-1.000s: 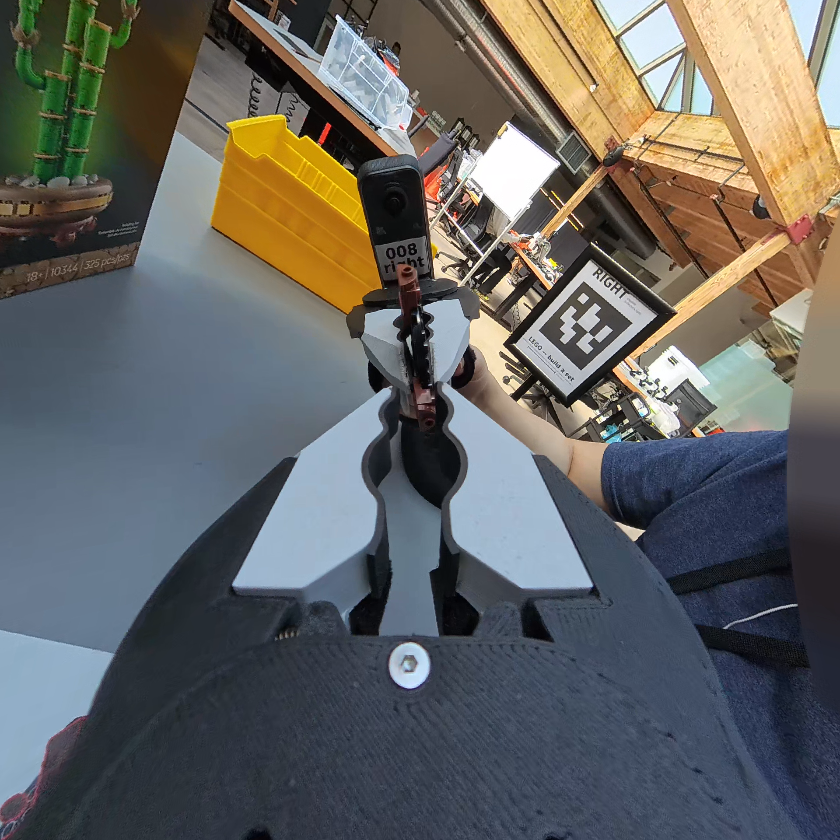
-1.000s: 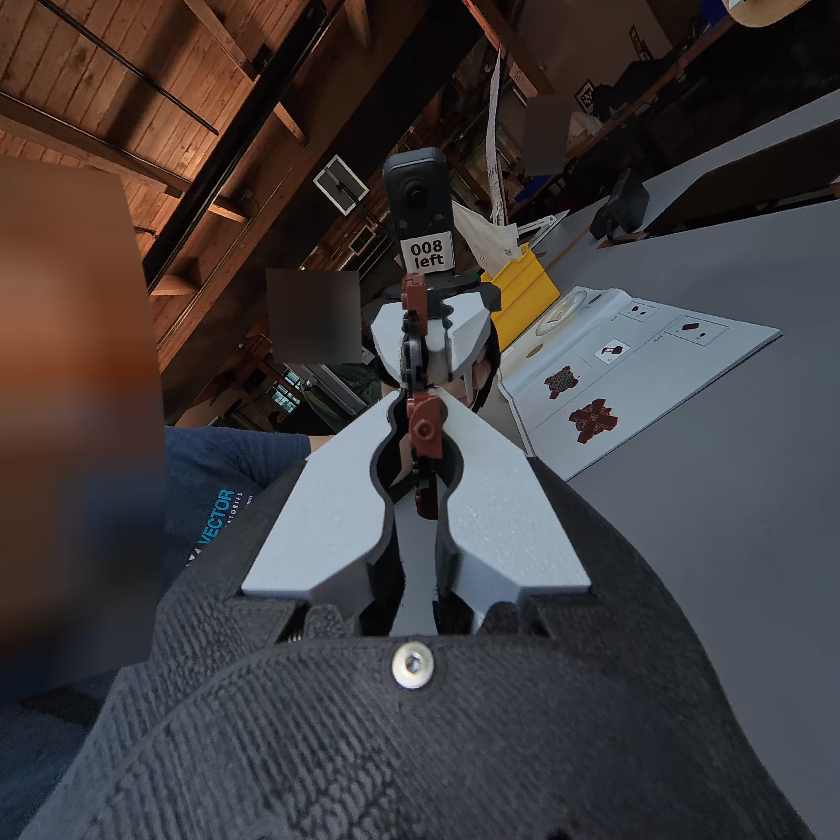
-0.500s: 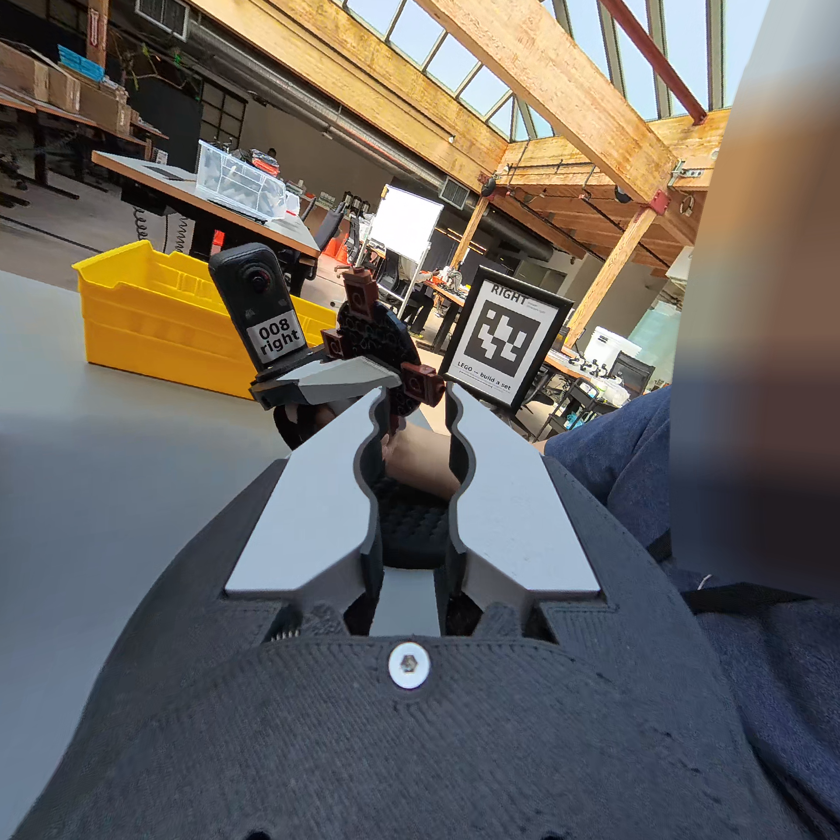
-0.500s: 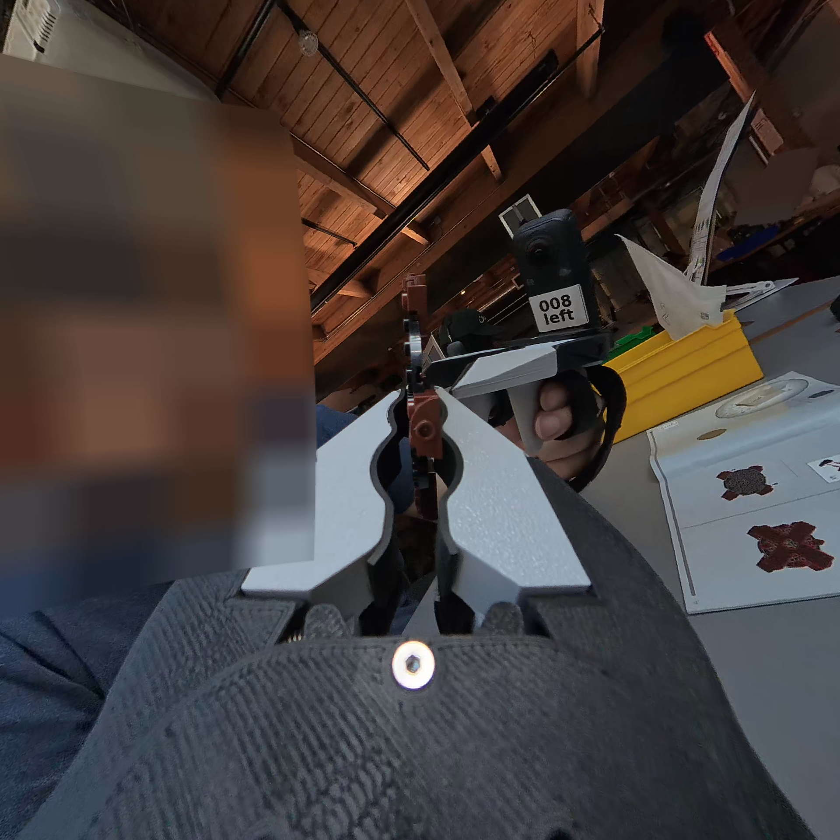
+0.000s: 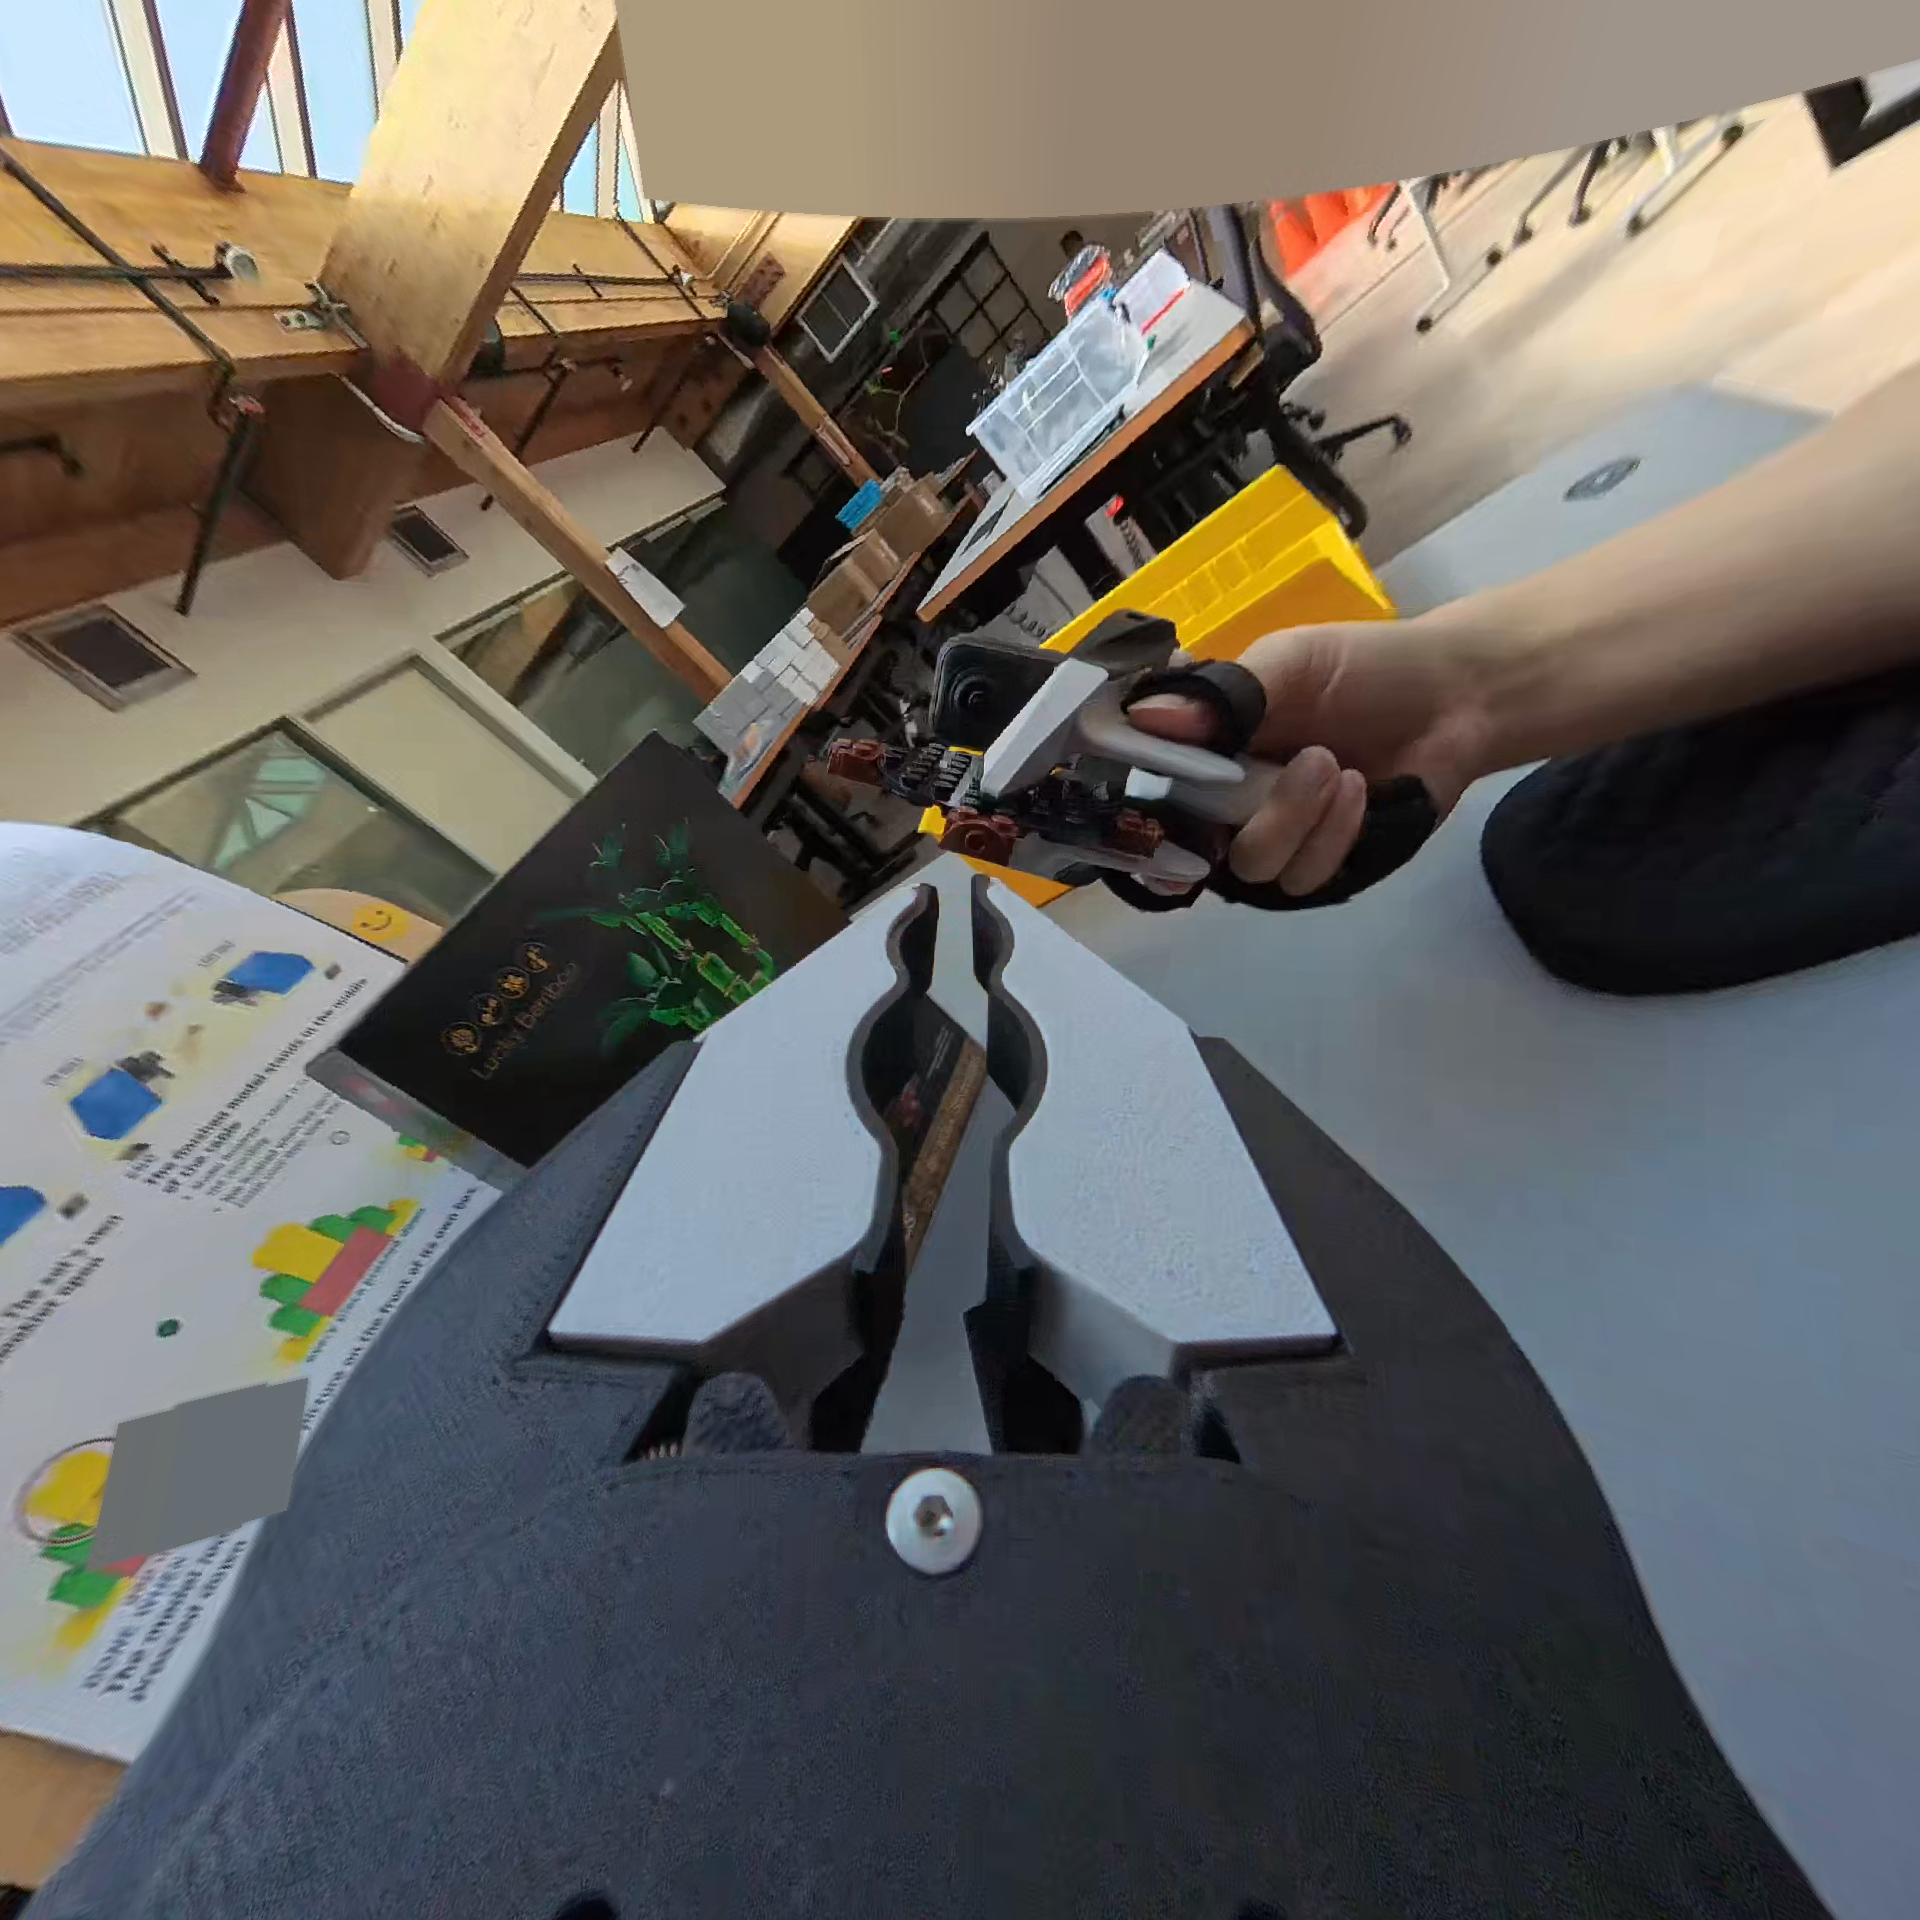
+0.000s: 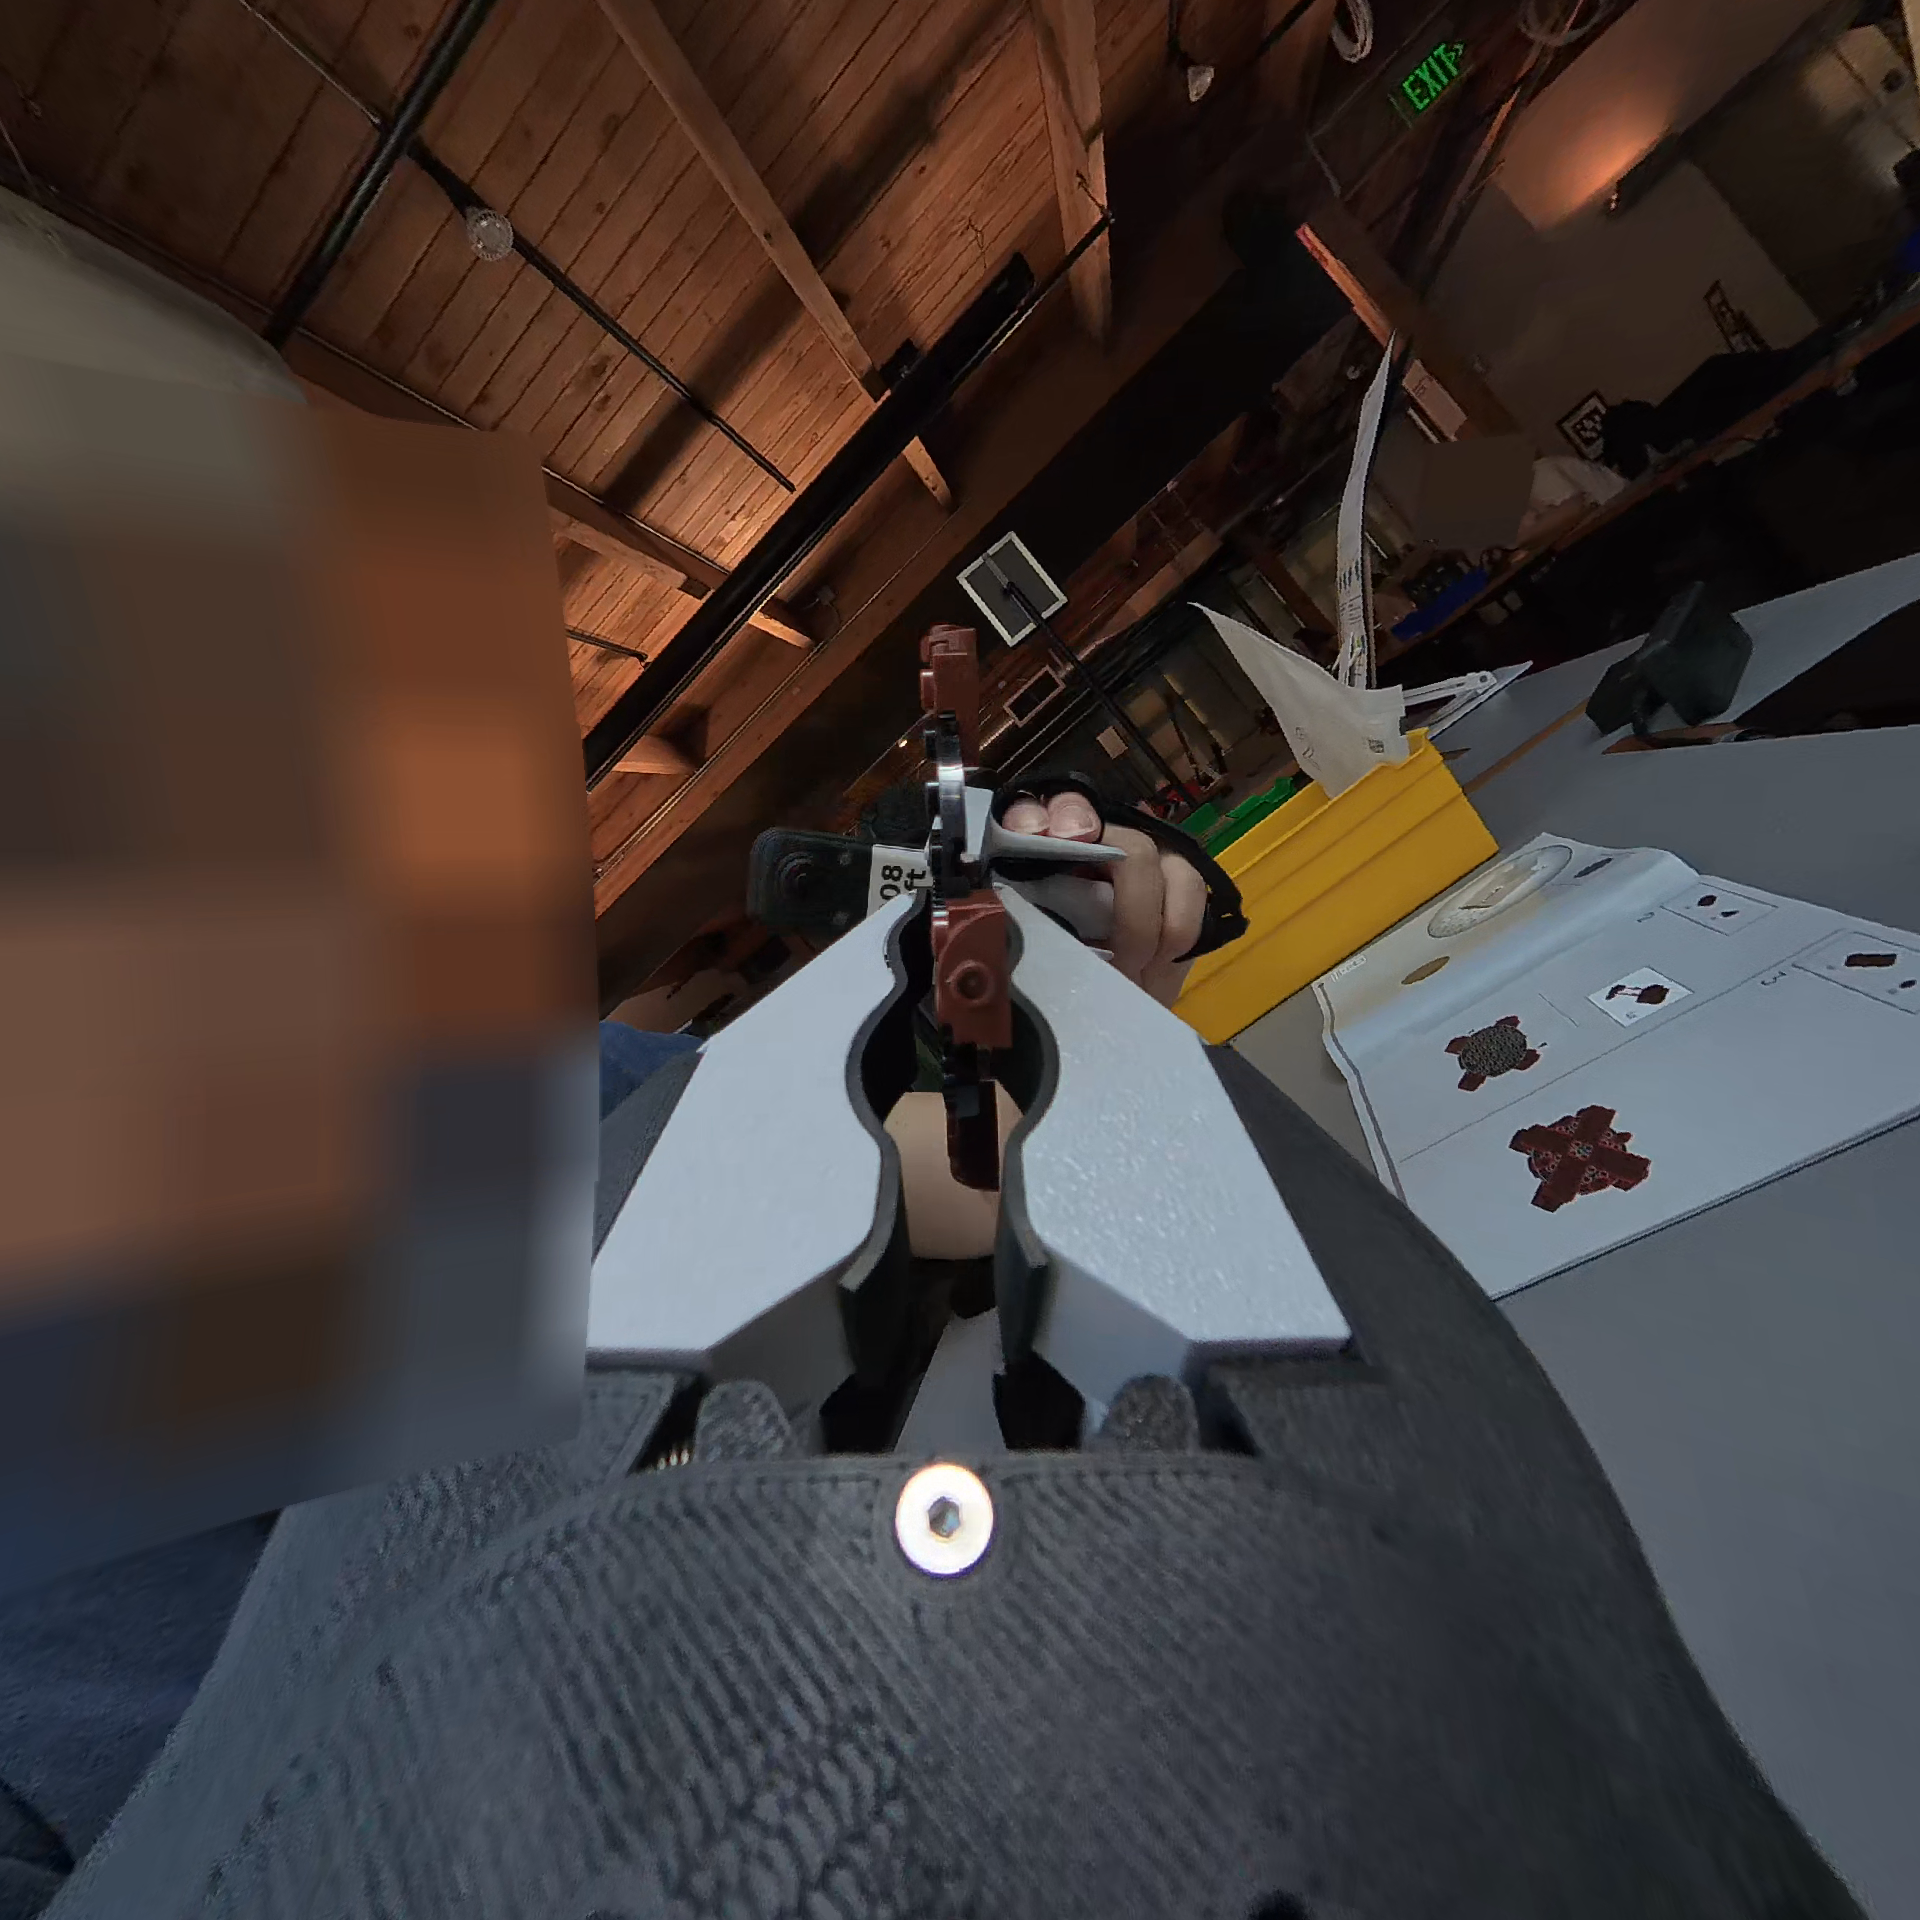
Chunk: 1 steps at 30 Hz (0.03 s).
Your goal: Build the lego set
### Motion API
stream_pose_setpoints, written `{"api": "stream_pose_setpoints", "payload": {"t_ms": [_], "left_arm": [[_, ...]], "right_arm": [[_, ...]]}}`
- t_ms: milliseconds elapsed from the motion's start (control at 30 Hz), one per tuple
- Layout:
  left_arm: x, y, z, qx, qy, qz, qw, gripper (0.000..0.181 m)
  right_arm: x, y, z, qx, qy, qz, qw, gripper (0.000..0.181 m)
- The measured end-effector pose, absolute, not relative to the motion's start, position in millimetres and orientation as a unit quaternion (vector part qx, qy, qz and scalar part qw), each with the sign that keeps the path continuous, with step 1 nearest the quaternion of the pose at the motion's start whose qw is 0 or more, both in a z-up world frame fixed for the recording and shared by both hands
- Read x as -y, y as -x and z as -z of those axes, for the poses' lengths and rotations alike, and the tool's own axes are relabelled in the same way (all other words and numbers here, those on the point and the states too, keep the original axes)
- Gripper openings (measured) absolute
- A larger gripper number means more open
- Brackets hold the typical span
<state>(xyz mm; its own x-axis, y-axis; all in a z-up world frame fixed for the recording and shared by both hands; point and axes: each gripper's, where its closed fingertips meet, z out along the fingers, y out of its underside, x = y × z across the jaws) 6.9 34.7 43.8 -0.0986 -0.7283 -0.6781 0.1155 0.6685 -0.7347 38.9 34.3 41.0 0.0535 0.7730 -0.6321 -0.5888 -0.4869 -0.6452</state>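
Note:
My right gripper (image 6: 961, 914) is shut on a flat brown and black lego assembly (image 6: 968, 997) and holds it edge-on in the air. The left wrist view shows the same assembly (image 5: 977, 805) between the right gripper's fingers (image 5: 1029, 727), above the grey table (image 5: 1558, 1195). My left gripper (image 5: 953, 896) is empty. Its jaws stand almost together with only a thin slit between them. It sits just below and short of the assembly without touching it. In the right wrist view the left gripper (image 6: 1039, 847) shows side-on behind the assembly.
The dark lego box (image 5: 582, 997) with a green plant picture stands left of my left gripper. A printed sheet (image 5: 156, 1195) lies at far left. A yellow bin (image 6: 1340, 862) and an open instruction booklet (image 6: 1610, 1060) lie on the table. A person's forearm (image 5: 1610, 623) reaches in from the right.
My left gripper has let go of the assembly, drawn back, rolled over and brought its jaws together. My right gripper has kept hold of the assembly throughout.

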Motion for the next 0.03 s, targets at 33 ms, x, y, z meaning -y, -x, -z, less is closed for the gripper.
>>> {"api": "stream_pose_setpoints", "payload": {"t_ms": [33], "left_arm": [[-36.6,-9.1,-40.7,-0.665,0.225,0.303,0.645,0.001]], "right_arm": [[-35.9,-38.4,-38.9,0.083,0.533,-0.679,0.497,0.006]]}}
